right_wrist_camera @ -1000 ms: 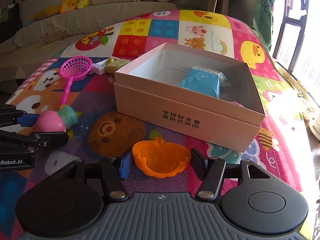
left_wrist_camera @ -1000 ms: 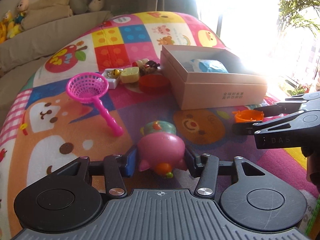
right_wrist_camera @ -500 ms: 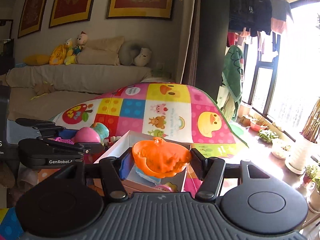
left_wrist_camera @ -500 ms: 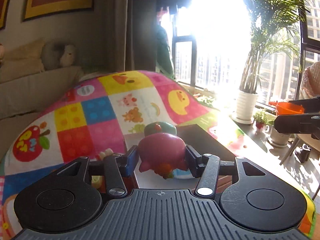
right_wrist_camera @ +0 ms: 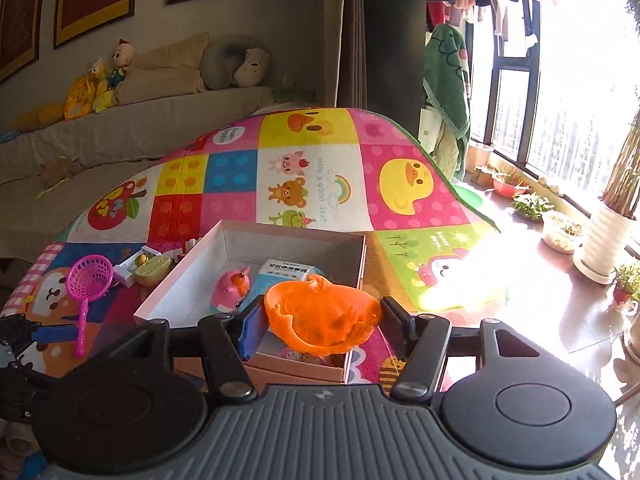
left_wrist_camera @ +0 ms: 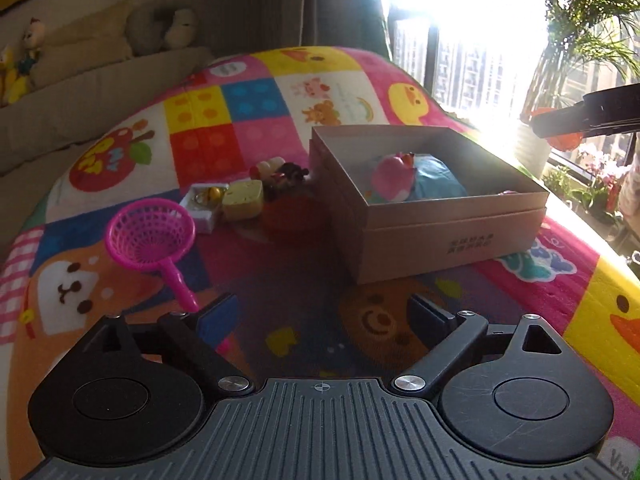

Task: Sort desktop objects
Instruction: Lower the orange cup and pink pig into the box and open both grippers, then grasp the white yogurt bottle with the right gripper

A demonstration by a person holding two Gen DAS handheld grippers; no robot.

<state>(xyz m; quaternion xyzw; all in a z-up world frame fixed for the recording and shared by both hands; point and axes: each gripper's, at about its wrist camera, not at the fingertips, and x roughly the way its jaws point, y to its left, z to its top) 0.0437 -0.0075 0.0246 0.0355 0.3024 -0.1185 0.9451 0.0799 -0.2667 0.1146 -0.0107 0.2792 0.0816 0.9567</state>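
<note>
Sunlit mat (left_wrist_camera: 256, 96): pig (left_wrist_camera: 394, 178) in box (left_wrist_camera: 452, 236), my left fingers (left_wrist_camera: 324, 316) just opened wide and empty, right fingers (right_wrist_camera: 322, 318) clamp orange mould (right_wrist_camera: 322, 314), net (left_wrist_camera: 150, 236) and trinkets remain.

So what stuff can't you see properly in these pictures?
- Box near inside corner, right wrist view: hidden behind the orange mould in the right hand-held gripper.
- Small toys beside the box, left wrist view: too small and dark to name.
- Pink net handle end, left wrist view: covered by the open left hand-held gripper.
- Box print, left wrist view: too blurred to read.
</note>
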